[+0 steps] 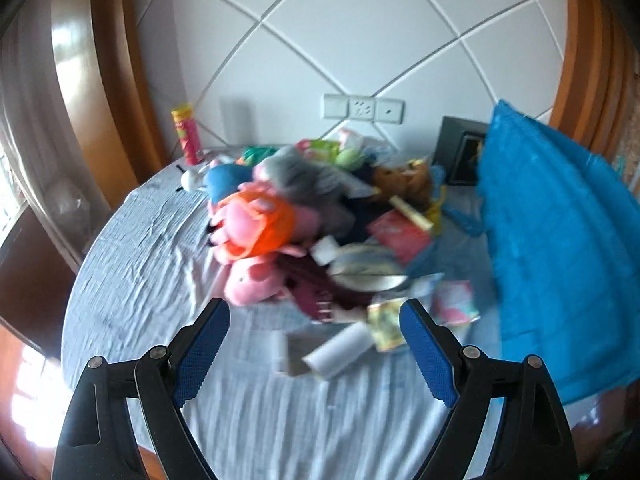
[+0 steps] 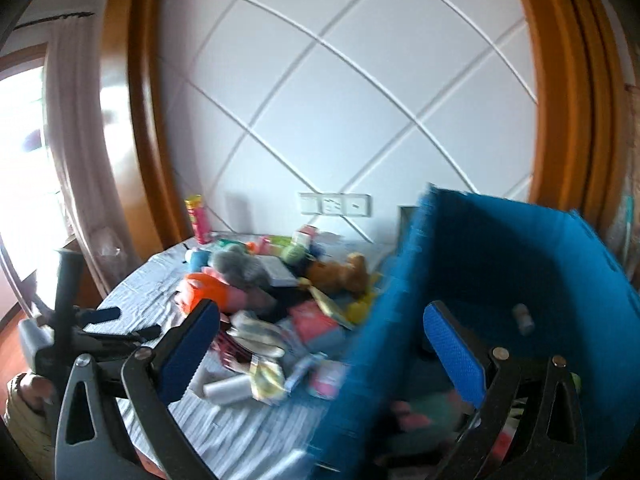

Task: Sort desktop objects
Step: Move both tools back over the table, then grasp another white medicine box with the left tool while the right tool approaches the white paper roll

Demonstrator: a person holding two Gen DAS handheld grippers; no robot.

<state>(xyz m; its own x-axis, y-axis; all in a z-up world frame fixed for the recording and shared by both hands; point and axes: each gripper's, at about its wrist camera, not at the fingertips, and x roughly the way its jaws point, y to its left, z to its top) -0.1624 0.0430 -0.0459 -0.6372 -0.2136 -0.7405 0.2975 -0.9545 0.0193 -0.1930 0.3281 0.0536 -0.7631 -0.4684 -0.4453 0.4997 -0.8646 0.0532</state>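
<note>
- Your left gripper (image 1: 315,350) is spread wide with nothing between its blue pads. It hangs over the round table with the wrinkled pale blue cloth (image 1: 132,264).
- Just past its tips lies a small white roll (image 1: 338,347), flat on the cloth. The picture is blurry here.
- Behind the roll sits the big heap of toys and packets (image 1: 316,224), in the middle of the table.
- In the heap you can see a soft pink plush toy (image 1: 254,278) at the near edge, an orange toy piece (image 1: 266,224) above it, a fuzzy grey plush (image 1: 304,174) behind that, and a brown plush (image 1: 404,180) at the back right.
- A tall pink and yellow can (image 1: 187,134) stands upright at the far left edge of the table, near the wall.
- The big blue fabric bin (image 1: 560,240) stands on the right side of the table, just beside the heap.
- Your right gripper (image 2: 320,352) is let go too, its jaws wide apart and holding nothing. It hangs above the near wall of the blue bin (image 2: 360,360).
- Inside the bin you can see a small grey spool (image 2: 523,319) and some blurry things at the bottom. You cannot tell what they are.
- From the right wrist camera, your left gripper (image 2: 128,324) shows at the left, low over the table edge.
</note>
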